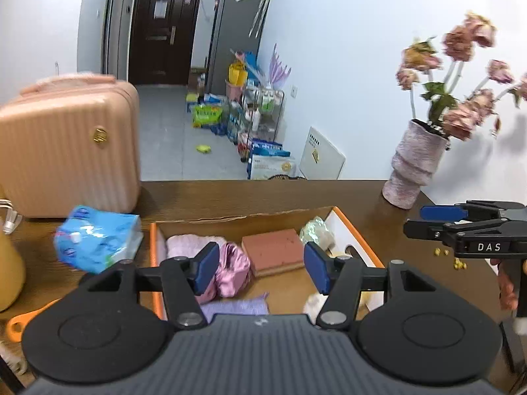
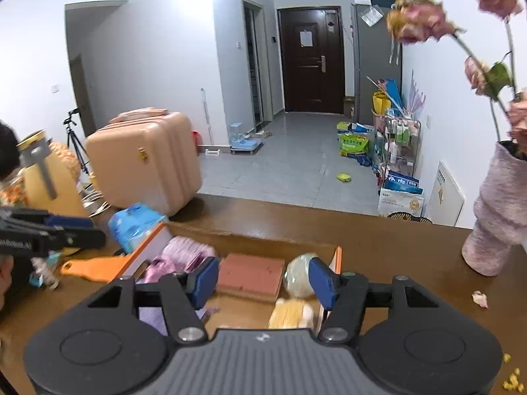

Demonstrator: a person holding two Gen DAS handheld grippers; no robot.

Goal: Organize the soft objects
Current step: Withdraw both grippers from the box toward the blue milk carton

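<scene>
On the brown wooden desk (image 1: 362,197), at its left edge, the right wrist view alone shows a yellow jug (image 2: 49,177) with a grey handle; the left wrist view cuts it to a sliver. A ribbed pink suitcase (image 1: 66,151) stands by the far edge, a crinkled blue tissue pack (image 1: 98,243) just in front of it. The orange-rimmed cardboard box (image 1: 230,220) holds the soft things: a fuzzy pink cloth (image 1: 187,243), a shiny pink pouch (image 1: 234,270), a flat brick-red sponge (image 1: 273,250) and a pale wrapped ball (image 2: 298,278). A yellow knit piece (image 2: 290,316) shows clearly only from the right wrist. The left tool (image 1: 260,271) and right tool (image 2: 263,283) hang above the box, jaws parted, nothing between the blue pads. A textured pink vase (image 1: 415,164) of dried flowers stands at the right edge.
</scene>
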